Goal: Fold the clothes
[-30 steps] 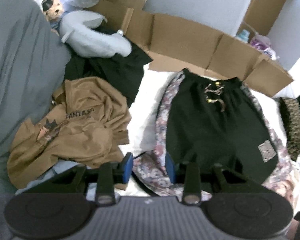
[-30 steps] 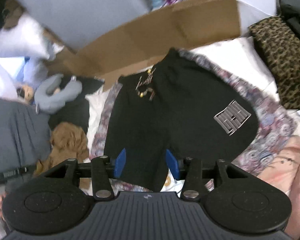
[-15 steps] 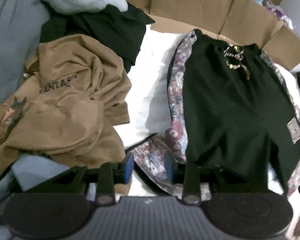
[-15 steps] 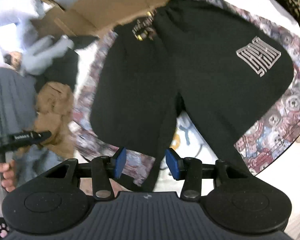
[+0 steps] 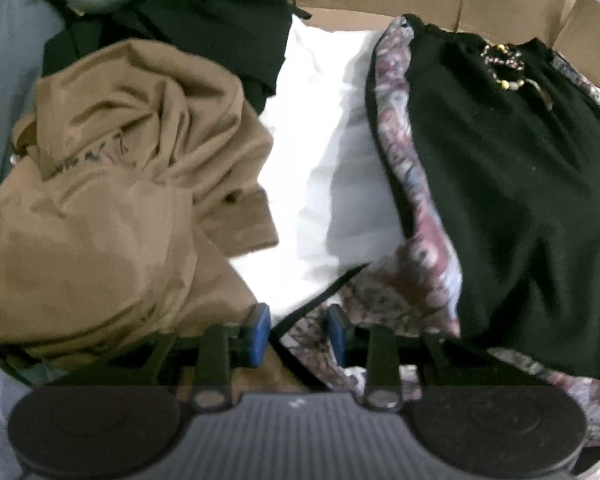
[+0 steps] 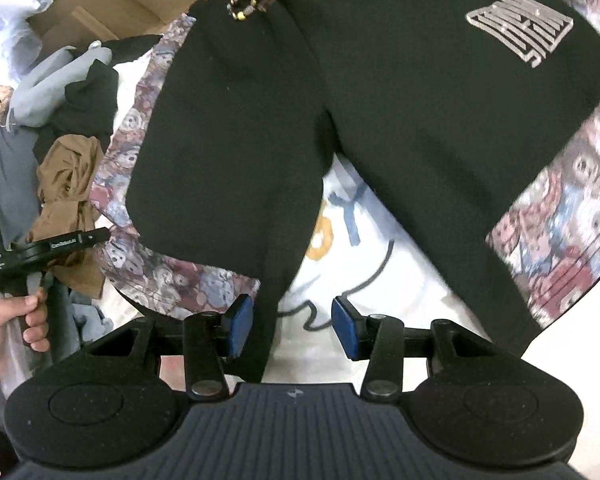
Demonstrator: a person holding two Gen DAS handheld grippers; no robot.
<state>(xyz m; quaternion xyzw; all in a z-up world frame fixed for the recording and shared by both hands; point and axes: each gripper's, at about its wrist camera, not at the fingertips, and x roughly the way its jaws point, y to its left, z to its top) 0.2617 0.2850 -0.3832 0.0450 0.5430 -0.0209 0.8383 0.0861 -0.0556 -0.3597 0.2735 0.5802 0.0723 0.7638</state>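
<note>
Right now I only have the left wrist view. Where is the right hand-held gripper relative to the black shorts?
Observer: The right hand-held gripper is at the leg hems of the black shorts, jaws open, with one leg's inner edge between them.
Operator: Any marking on the shorts?
Observer: There is a silver logo patch on the other leg.
Operator: What shows in the gap between the legs?
Observer: A white cloth with a cartoon print.
</note>
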